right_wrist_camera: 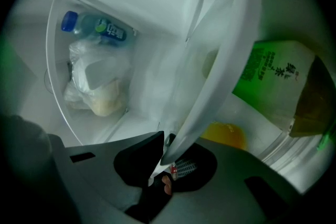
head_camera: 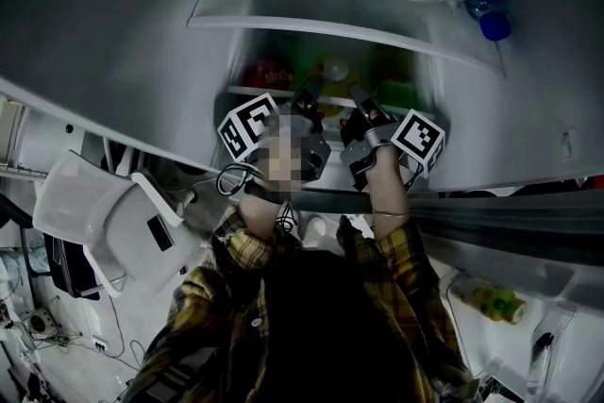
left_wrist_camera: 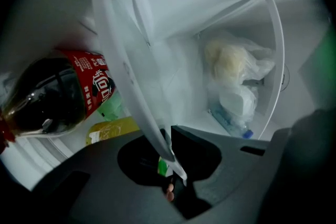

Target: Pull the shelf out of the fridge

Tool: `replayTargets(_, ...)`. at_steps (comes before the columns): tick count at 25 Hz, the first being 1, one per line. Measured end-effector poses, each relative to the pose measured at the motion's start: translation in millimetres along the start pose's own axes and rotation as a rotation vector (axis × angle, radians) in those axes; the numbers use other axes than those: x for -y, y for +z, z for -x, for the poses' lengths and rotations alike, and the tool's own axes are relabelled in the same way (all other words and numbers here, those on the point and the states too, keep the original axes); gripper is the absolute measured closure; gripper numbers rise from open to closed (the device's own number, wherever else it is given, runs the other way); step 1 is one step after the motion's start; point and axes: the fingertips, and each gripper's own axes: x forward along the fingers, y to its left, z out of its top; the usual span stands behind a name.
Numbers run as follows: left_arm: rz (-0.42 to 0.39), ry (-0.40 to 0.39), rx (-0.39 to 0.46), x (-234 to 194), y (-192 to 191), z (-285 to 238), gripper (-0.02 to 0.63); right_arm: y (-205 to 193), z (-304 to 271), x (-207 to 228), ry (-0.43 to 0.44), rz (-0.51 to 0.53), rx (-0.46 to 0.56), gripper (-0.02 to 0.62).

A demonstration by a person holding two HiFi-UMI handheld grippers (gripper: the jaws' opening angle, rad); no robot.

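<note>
Inside the open fridge (head_camera: 528, 109), both of my grippers are on the front edge of the white shelf (left_wrist_camera: 126, 76), which sits in place in the cabinet with food on it. From the left gripper view, the left gripper (left_wrist_camera: 170, 157) has its dark jaws closed down onto that edge, the pale strip of the shelf running out from between them and up across the frame. On one side of the strip lie a cola bottle (left_wrist_camera: 58, 97) with a red label, a green bottle (left_wrist_camera: 113, 107) and a yellow one (left_wrist_camera: 113, 130) just beside it. On the other side I see a compartment with plastic bags (left_wrist_camera: 236, 68) of food and a water bottle (left_wrist_camera: 231, 126) with a blue cap. From the right gripper view, the right gripper (right_wrist_camera: 165, 157) is likewise clamped on the shelf edge, with the strip pinched between its jaws. A green tea carton (right_wrist_camera: 273, 81) stands close against the shelf on one side, and something orange (right_wrist_camera: 226, 135) lies near it; I cannot tell what that is. From the head view, the two grippers sit side by side near the middle of the shelf front, a little apart, their marker cubes facing me, and a plaid sleeve (head_camera: 396, 250) reaches up to the right one.
</note>
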Motion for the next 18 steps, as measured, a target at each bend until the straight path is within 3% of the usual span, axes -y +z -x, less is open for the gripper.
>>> replayTargets(18,-0.007,0.003,-0.006,2,-7,10,0.560,-8,10,-3,0.002,0.025,-0.007,0.545)
